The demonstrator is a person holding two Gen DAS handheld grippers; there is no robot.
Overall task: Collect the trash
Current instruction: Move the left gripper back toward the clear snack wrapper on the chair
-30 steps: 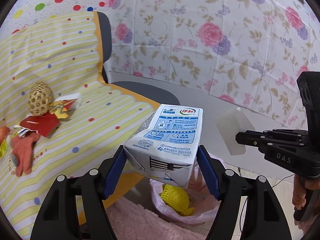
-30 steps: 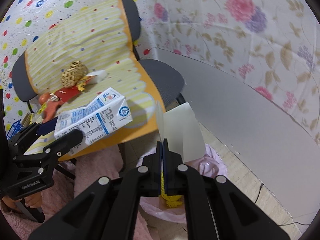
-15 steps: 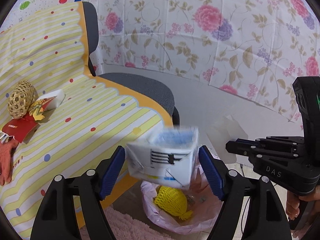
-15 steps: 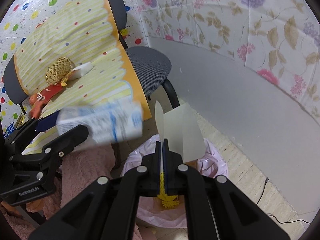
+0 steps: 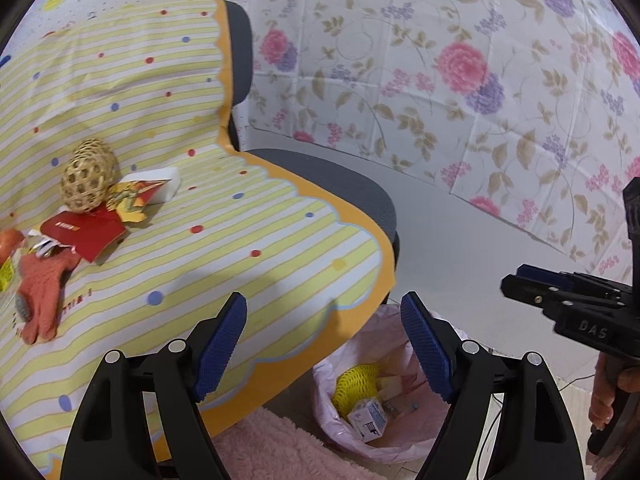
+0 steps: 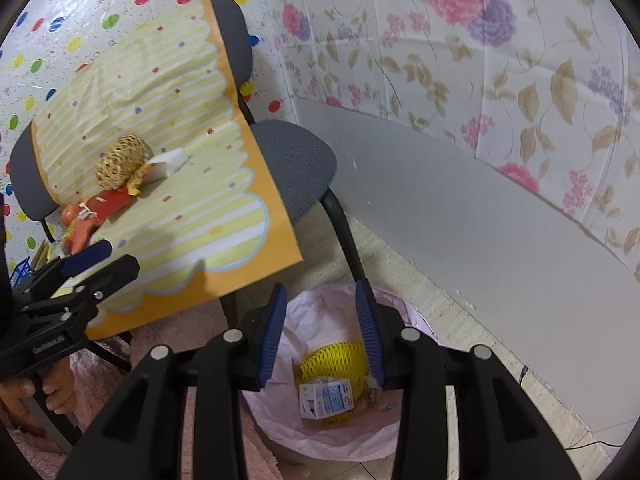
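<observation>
You're in a home-like room dressed up as a staged set: ahead of your grippers, flowered sheeting (image 6: 500,60) and polka-dot sheeting (image 6: 80,20) cover the walls, an office chair (image 6: 296,160) wears a striped cloth (image 5: 200,200), and below sit a bag-lined bin (image 6: 320,440) and pink rug (image 5: 272,448)
</observation>
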